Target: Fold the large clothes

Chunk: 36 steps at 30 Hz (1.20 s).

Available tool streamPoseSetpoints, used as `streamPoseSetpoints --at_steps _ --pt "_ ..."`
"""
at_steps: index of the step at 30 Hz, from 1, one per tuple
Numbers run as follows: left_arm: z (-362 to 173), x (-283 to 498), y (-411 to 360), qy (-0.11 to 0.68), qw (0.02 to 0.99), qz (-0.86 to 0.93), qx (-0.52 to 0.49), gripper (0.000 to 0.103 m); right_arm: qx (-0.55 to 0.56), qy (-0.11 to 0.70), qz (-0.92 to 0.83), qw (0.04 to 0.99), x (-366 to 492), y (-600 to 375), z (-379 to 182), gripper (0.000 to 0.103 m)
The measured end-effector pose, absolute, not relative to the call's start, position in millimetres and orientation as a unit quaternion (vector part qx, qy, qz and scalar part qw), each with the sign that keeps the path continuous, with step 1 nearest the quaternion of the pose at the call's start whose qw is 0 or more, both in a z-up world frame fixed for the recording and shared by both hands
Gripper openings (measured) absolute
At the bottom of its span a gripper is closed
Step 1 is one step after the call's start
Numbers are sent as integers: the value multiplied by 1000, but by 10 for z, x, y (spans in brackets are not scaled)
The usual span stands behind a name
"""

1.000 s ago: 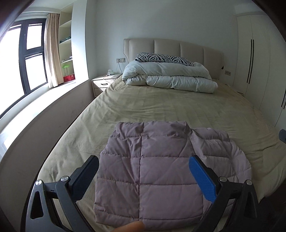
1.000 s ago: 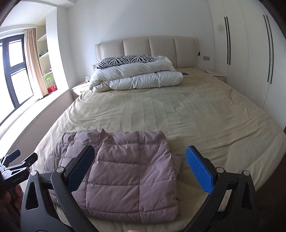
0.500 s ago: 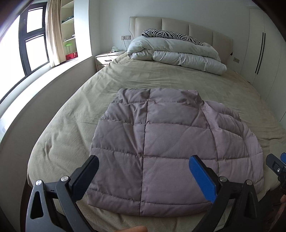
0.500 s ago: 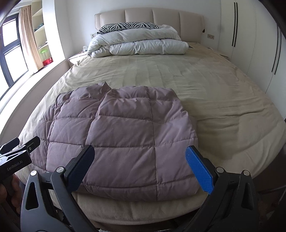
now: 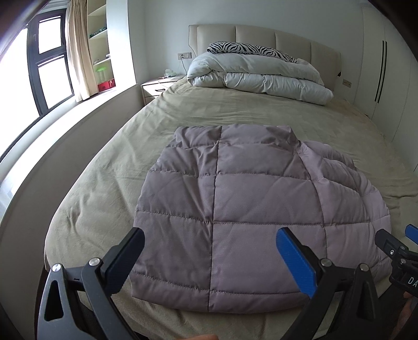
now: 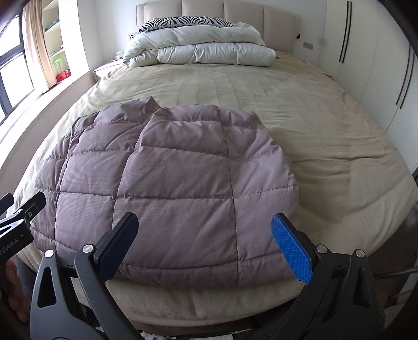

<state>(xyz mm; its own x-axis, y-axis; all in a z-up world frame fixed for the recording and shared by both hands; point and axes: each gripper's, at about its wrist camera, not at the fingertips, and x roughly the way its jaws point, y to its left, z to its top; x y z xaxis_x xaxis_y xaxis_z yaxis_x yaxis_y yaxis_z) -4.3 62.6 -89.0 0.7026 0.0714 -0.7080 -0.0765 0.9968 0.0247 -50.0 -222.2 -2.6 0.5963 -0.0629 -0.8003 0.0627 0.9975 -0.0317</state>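
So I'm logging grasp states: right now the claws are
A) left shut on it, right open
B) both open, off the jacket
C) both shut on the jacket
B: the left claw and right claw gape wide above the jacket, gripping nothing.

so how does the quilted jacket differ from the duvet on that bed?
The quilted jacket is mauve-grey; the duvet is white. The jacket lies near the foot edge of the bed, close to both open grippers, left and right; the duvet sits by the headboard. The jacket lies fairly flat; the duvet is stacked in thick rolls with a zebra-print pillow on top. Both are puffy, stitched and folded.
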Motion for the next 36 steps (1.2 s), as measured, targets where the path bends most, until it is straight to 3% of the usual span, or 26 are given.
streamPoseSetpoints --at_steps 36 --pt "-954 -42 608 391 920 39 2 103 6 453 -25 891 -533 -2183 -65 103"
